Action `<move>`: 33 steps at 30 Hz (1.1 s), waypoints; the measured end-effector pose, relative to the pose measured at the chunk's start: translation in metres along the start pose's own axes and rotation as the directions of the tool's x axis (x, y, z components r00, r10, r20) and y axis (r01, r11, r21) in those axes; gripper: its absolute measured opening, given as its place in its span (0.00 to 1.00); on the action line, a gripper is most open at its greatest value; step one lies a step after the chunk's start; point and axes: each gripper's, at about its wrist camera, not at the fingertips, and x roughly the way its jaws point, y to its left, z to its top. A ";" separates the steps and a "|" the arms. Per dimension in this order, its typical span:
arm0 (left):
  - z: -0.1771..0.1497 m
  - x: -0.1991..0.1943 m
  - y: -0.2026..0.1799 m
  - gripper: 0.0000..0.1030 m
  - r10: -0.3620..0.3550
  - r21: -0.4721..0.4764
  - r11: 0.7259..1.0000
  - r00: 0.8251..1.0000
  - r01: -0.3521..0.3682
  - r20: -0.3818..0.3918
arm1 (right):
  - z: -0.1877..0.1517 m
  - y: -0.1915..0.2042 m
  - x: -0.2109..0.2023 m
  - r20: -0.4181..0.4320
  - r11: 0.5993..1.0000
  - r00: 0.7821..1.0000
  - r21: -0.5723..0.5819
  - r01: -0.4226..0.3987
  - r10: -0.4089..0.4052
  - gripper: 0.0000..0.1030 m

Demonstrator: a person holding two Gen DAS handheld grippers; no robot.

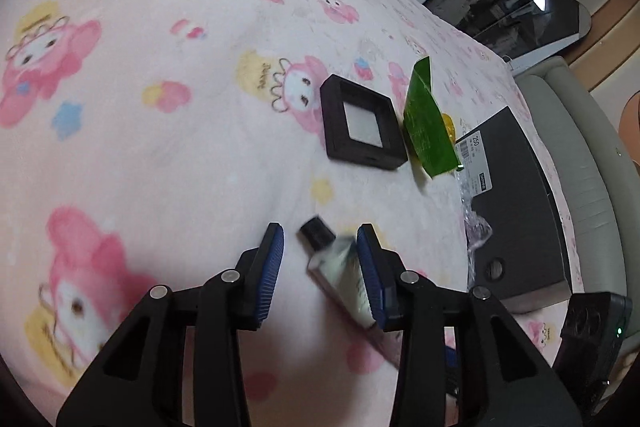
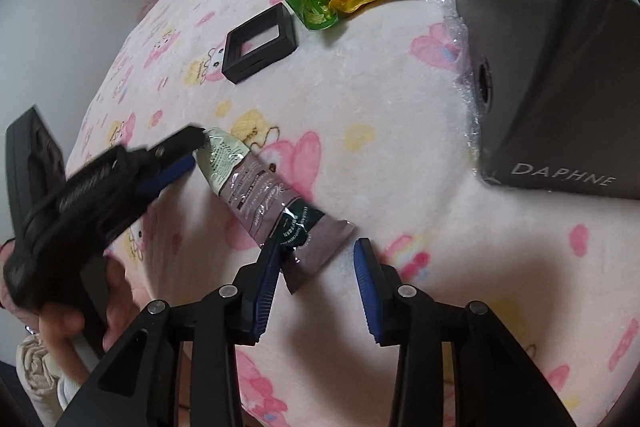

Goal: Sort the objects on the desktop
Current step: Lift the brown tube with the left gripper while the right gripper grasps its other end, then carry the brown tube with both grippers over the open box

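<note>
Left gripper: jaws partly open, astride the cap end of the soft mauve-and-mint plastic cream tube. Tube sits against the right-hand pad; left-hand pad stands clear of it. No visible squeeze, so I read it as not gripped. Blur in both views, so pad contact is not certain.

Tube lies flat on the pink cartoon-print fleece blanket, diagonally, between both tools.

Right gripper: also partly open, over the crimped tail of the tube. Tail lies by the left-hand pad, right-hand pad well clear. Holding nothing.

Risks:
- Both tools on one tube: if each closes and pulls its own way, the tube twists or slips out.
- Left jaws off-centre on the tube: closing likely pushes it sideways rather than clamping it. The black cap is narrow and round, so it rolls easily.
- Fleece is soft, so low pads can snag fabric and lift it with the tube.
- Flat tail is thin, a poor grip for the right tool.

Further right: black square frame, green foil wrapper, grey cardboard box. A fast carry to the box could clip the first two.
</note>
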 end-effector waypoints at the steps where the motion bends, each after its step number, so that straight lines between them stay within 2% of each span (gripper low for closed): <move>1: 0.002 0.004 0.000 0.31 -0.009 0.003 1.000 1.000 0.009 -0.011 | 0.000 0.000 0.001 0.004 1.000 1.000 0.001 -0.003 0.003 0.33; 6: -0.003 -0.002 0.004 0.32 -0.022 0.006 1.000 1.000 0.022 -0.007 | 0.003 -0.001 0.001 0.025 1.000 1.000 0.002 -0.003 0.003 0.33; 14: -0.032 -0.038 0.021 0.31 -0.114 -0.095 0.989 0.993 0.113 -0.009 | 0.009 -0.010 -0.018 0.090 1.000 0.996 0.026 -0.009 0.006 0.34; 17: -0.027 -0.040 0.024 0.31 -0.109 -0.100 0.989 0.994 0.110 0.020 | 0.009 -0.010 -0.013 0.066 1.000 0.998 0.019 0.001 -0.002 0.34; 20: -0.021 -0.024 0.020 0.33 -0.096 -0.079 0.992 0.995 0.095 -0.019 | 0.006 -0.010 -0.001 0.031 1.000 0.999 0.024 -0.016 0.015 0.37; 22: -0.022 -0.014 0.015 0.36 -0.063 -0.047 0.997 0.997 0.061 -0.047 | 0.005 -0.009 0.001 0.036 0.999 0.999 0.028 -0.028 0.027 0.38; 26: -0.027 -0.014 0.009 0.39 -0.037 -0.007 0.999 0.998 0.037 -0.053 | 0.008 -0.010 0.002 0.045 0.998 0.998 0.045 -0.045 0.043 0.40; 30: -0.043 -0.023 0.010 0.40 -0.059 -0.027 0.998 0.996 0.057 -0.071 | 0.006 -0.006 -0.011 0.060 0.999 0.998 0.017 -0.028 0.027 0.39; 33: -0.056 -0.028 0.008 0.38 -0.120 -0.051 0.992 0.988 0.116 -0.096 | 0.004 -0.006 -0.023 0.076 1.000 0.997 0.003 -0.009 0.009 0.39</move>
